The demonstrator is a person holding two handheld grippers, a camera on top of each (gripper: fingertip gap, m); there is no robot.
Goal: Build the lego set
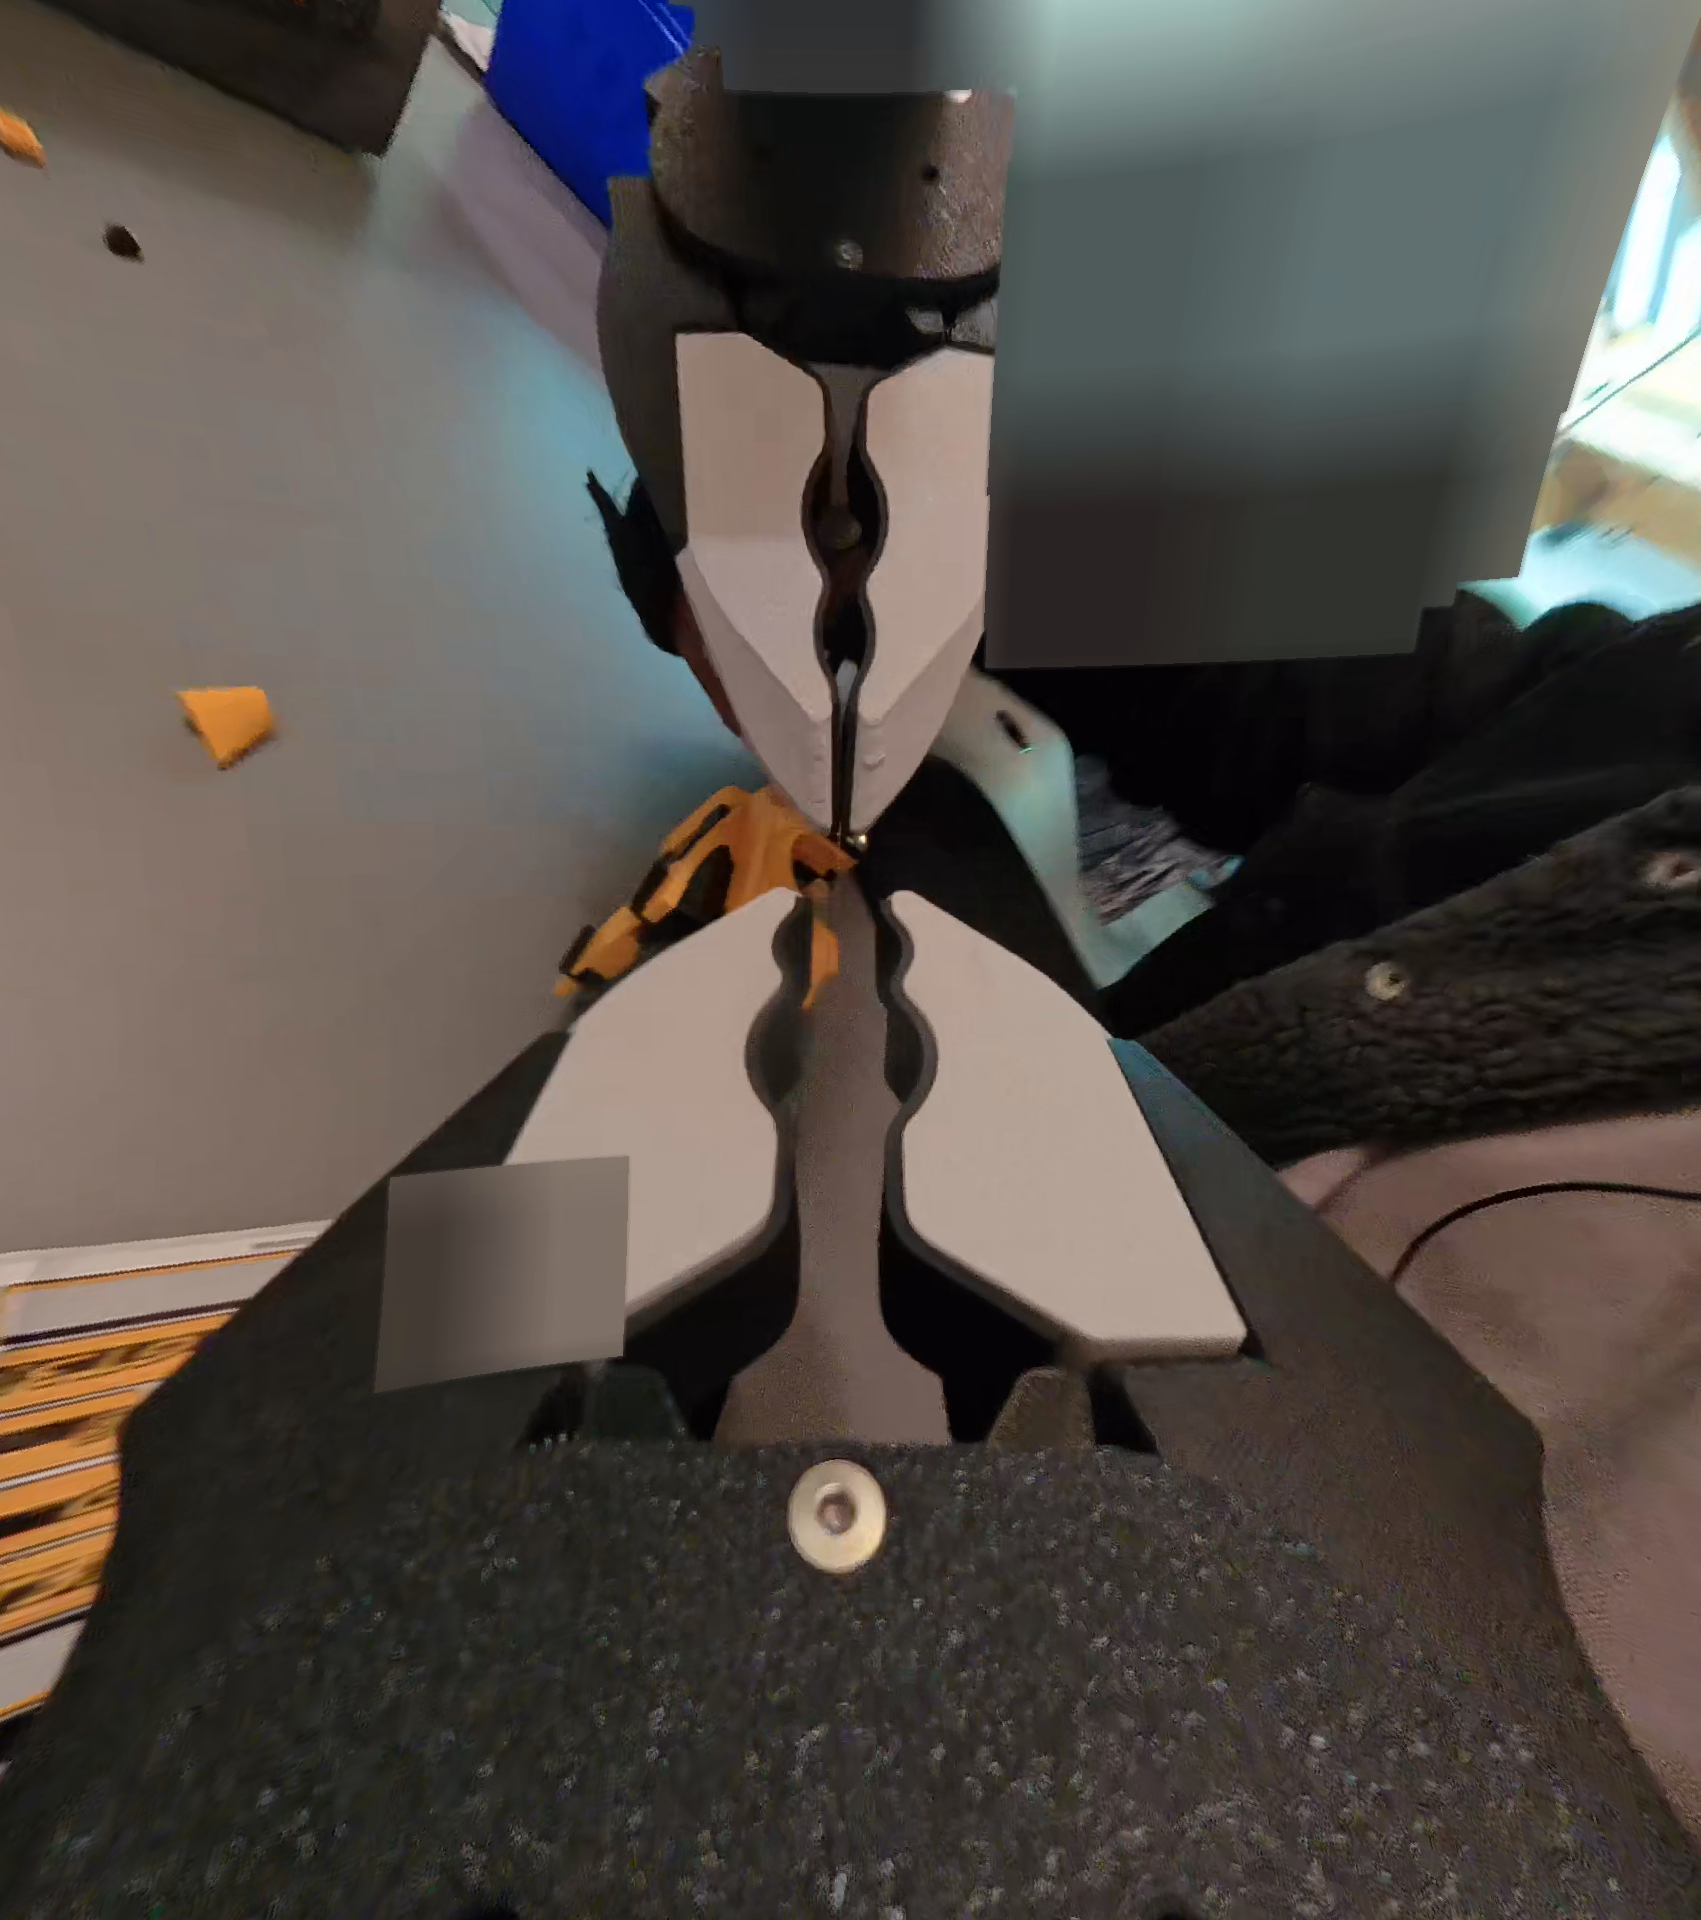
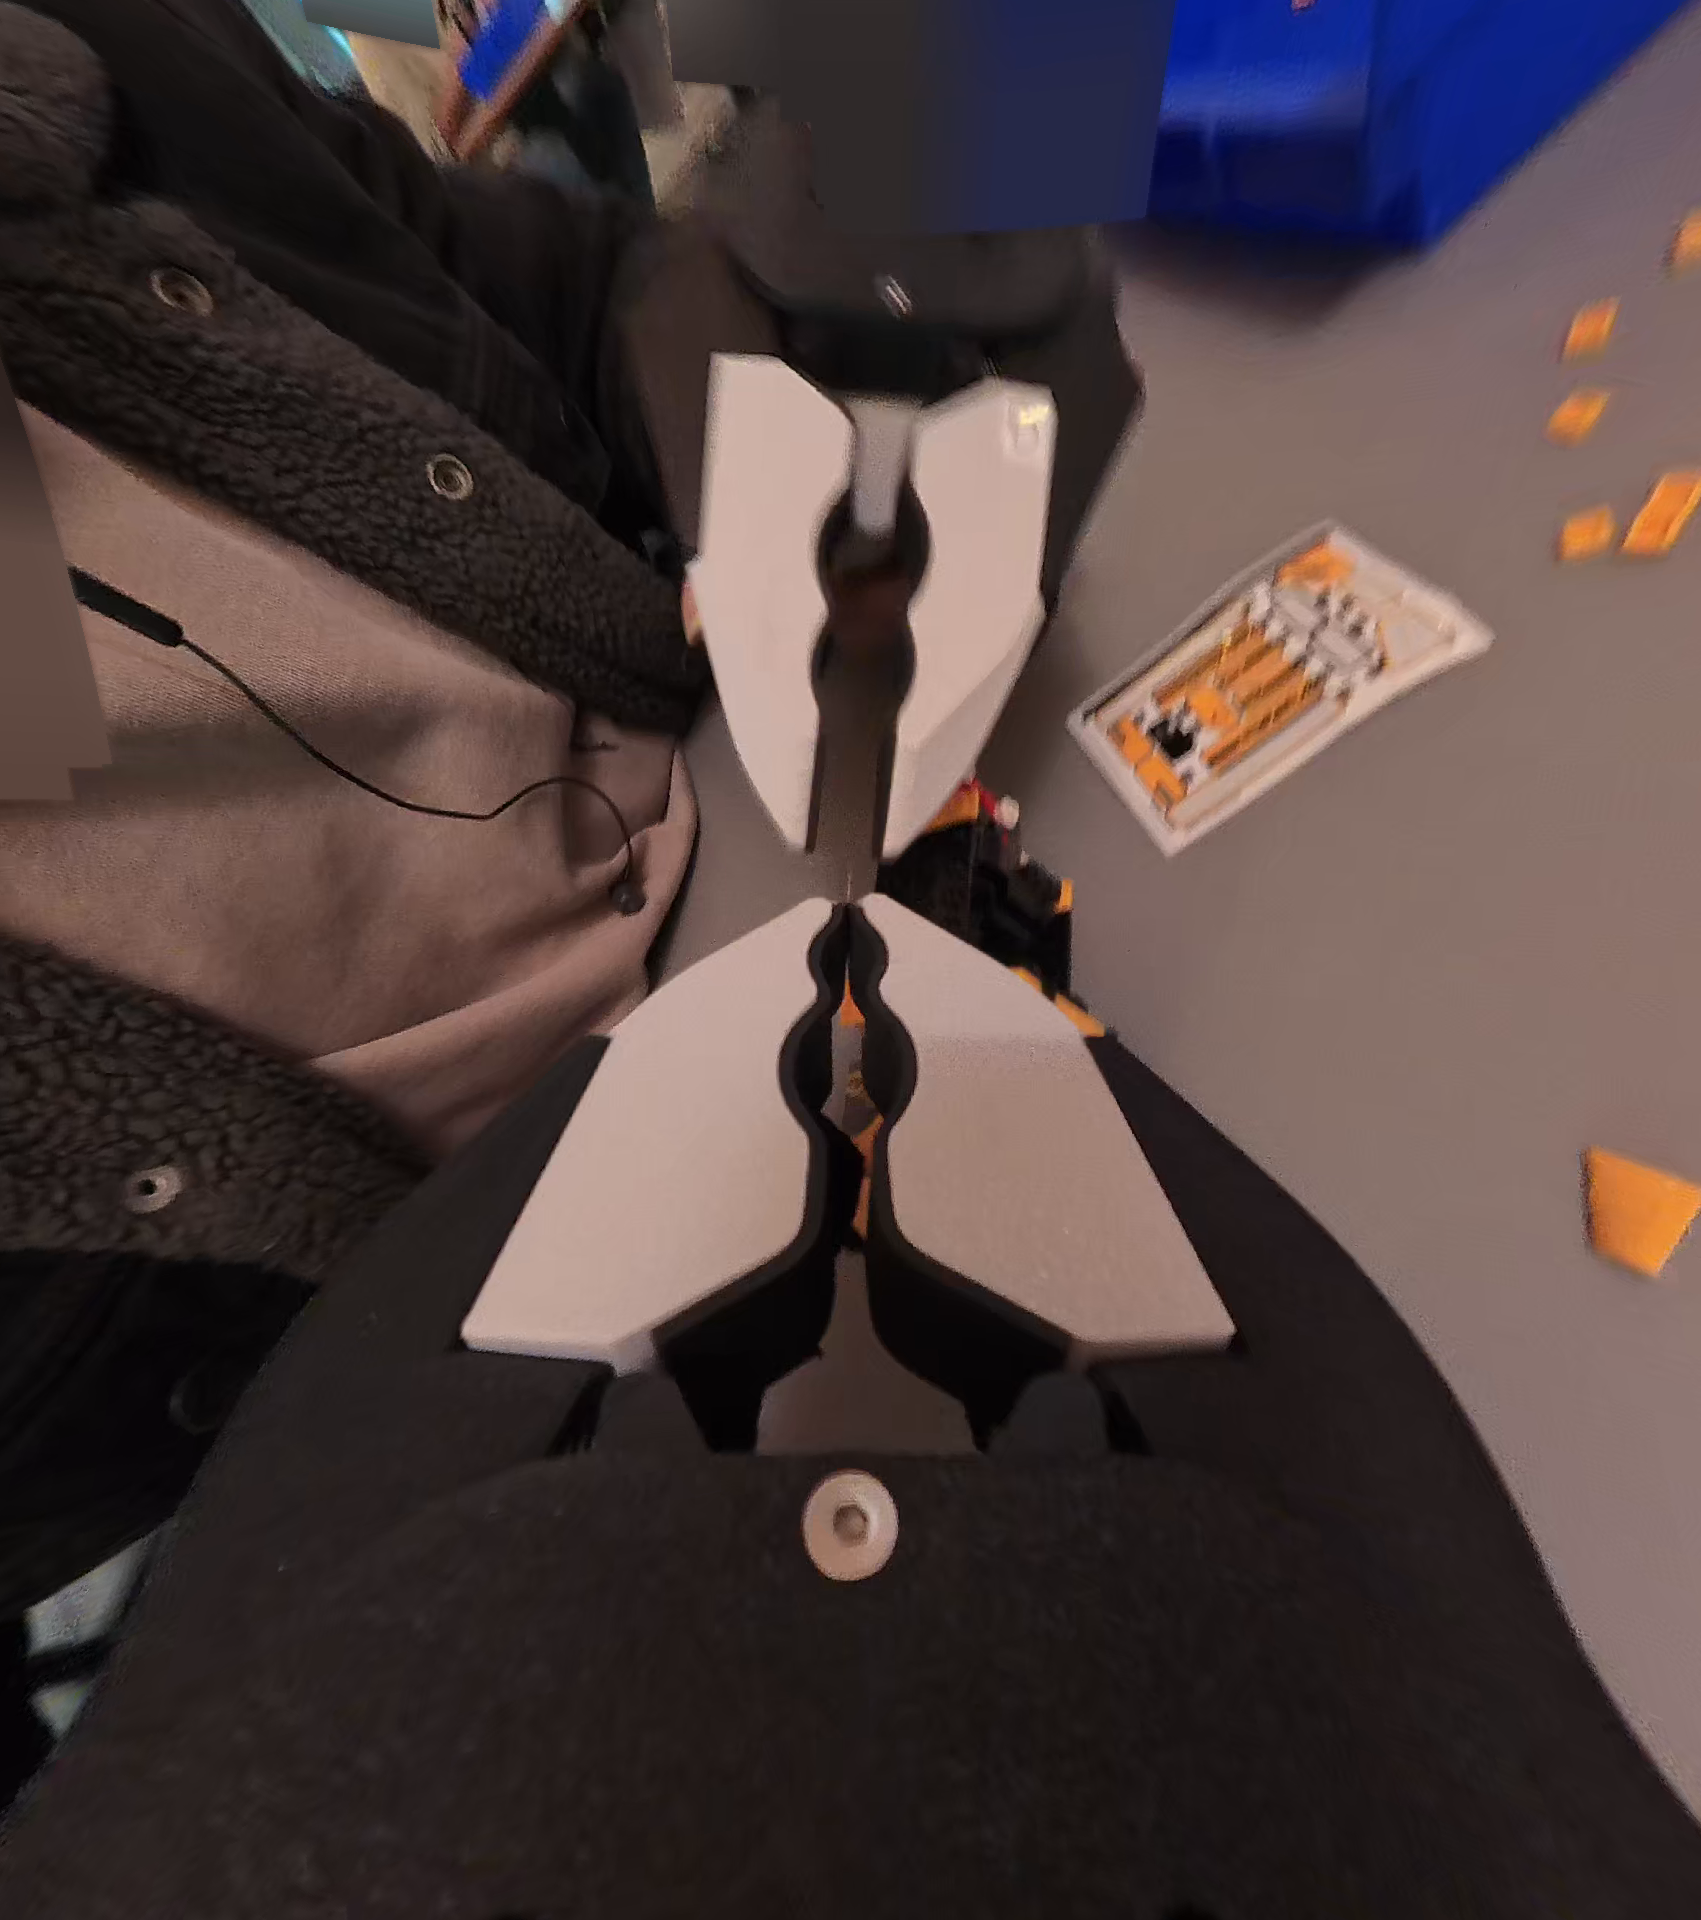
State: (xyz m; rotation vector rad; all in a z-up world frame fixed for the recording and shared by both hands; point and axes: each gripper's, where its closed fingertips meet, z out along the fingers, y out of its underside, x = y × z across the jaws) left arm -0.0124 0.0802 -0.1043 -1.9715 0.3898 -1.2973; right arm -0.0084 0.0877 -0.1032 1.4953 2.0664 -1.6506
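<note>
Orange and black plastic makes up the small model (image 1: 721, 883) that sits on the grey table (image 1: 254, 468) right where your two grippers meet tip to tip. Your left gripper (image 1: 841, 904) has its white fingers (image 1: 680, 1091) parted by a narrow gap; an orange tab of the model shows in that gap close against the left-hand finger, and I cannot tell whether either pad presses on it. Directly ahead of it, your right gripper (image 1: 841, 831) points back at you with its fingers drawn together, the tips touching the upper edge of the model. From the right wrist view, your right gripper (image 2: 846, 909) has its fingertips closed against each other, with orange of the model showing through the slot behind them; whether anything thin is pinched at the tips is too blurred to say. The model (image 2: 1012, 914) lies just ahead and to the right of those tips. Farther to the right lies a printed sheet (image 2: 1282, 686) and, beyond and beside it, several loose orange pieces (image 2: 1641, 1210) scattered well apart. A blue box (image 2: 1397, 114) stands at the far right. To the left of your right gripper is a person's dark fleece jacket (image 2: 306, 447).
</note>
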